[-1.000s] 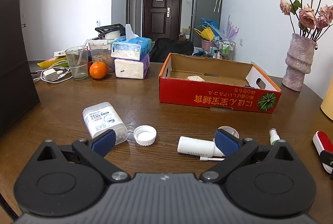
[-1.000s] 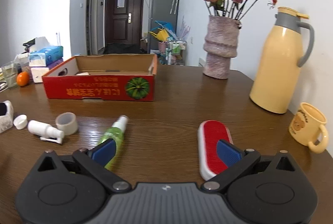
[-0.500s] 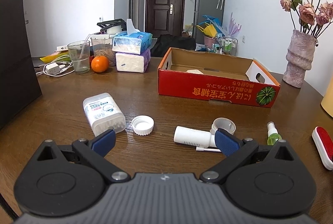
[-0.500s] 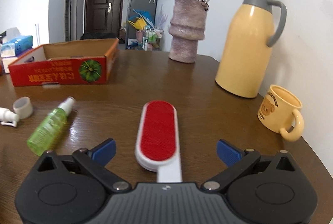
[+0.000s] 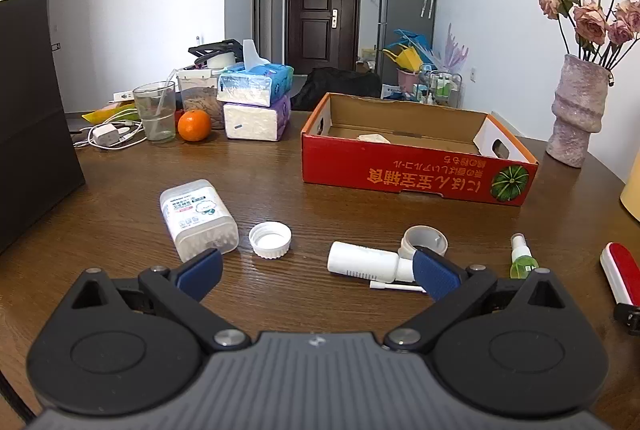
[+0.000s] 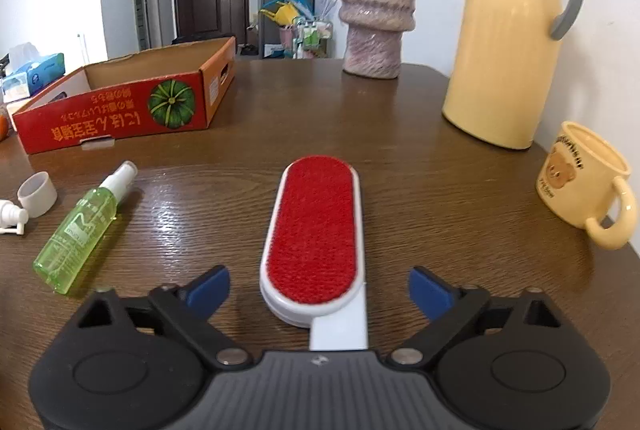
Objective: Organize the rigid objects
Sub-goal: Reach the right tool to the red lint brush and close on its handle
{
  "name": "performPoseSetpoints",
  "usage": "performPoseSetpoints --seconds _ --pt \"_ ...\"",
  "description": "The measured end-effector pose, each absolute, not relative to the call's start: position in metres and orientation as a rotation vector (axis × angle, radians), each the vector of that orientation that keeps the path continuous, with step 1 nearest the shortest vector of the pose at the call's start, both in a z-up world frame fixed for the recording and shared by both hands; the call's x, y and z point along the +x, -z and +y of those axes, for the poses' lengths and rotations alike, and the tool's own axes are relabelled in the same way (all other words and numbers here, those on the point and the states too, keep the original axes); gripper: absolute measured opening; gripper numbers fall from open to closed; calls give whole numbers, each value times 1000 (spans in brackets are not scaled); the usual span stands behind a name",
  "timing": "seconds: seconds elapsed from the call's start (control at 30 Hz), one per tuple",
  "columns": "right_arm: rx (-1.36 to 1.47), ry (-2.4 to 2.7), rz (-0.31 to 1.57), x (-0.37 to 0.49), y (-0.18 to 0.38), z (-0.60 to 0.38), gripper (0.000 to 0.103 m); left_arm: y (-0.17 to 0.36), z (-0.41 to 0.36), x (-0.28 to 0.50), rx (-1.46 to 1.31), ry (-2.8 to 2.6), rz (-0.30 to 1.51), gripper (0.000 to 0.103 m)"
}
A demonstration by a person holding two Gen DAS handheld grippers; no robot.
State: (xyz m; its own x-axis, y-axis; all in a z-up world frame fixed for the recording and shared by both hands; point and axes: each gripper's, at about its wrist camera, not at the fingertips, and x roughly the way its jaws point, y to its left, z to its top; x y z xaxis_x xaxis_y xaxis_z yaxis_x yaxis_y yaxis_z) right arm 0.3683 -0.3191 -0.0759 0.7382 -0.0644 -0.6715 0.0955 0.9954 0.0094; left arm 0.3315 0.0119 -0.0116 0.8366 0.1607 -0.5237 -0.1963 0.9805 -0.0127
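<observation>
A red lint brush [image 6: 314, 234] with a white handle lies on the wooden table between the open fingers of my right gripper [image 6: 319, 290], not clamped; it also shows in the left wrist view [image 5: 622, 276]. A green spray bottle [image 6: 82, 226] lies to its left. My left gripper [image 5: 316, 274] is open and empty above the table. In front of it lie a cotton swab box [image 5: 196, 218], a white cap [image 5: 270, 239], a white spray bottle [image 5: 366, 262] and a grey tape ring [image 5: 424, 240]. A red cardboard box [image 5: 416, 174] stands open behind them.
A yellow thermos [image 6: 508, 38] and a yellow mug [image 6: 584, 178] stand at the right. A vase of roses [image 5: 576, 110] is behind the box. Tissue packs [image 5: 256, 102], an orange [image 5: 194, 125], a glass [image 5: 154, 110] and a charger sit at back left.
My right gripper swung right and closed in, so the lint brush now lies centred between its open fingers. My left gripper drew back slightly and stays open.
</observation>
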Motion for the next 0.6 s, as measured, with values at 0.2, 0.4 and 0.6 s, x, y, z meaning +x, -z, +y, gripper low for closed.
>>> performPoseSetpoints --seconds 0.2,0.4,0.6 --pt "83 88 753 374 82 -324 82 11 15 331 -73 -194 549 103" --pt "92 96 737 372 82 -326 74 15 18 332 -79 -196 560 103" --pt "101 87 727 369 80 -328 64 20 22 331 -87 -199 571 103"
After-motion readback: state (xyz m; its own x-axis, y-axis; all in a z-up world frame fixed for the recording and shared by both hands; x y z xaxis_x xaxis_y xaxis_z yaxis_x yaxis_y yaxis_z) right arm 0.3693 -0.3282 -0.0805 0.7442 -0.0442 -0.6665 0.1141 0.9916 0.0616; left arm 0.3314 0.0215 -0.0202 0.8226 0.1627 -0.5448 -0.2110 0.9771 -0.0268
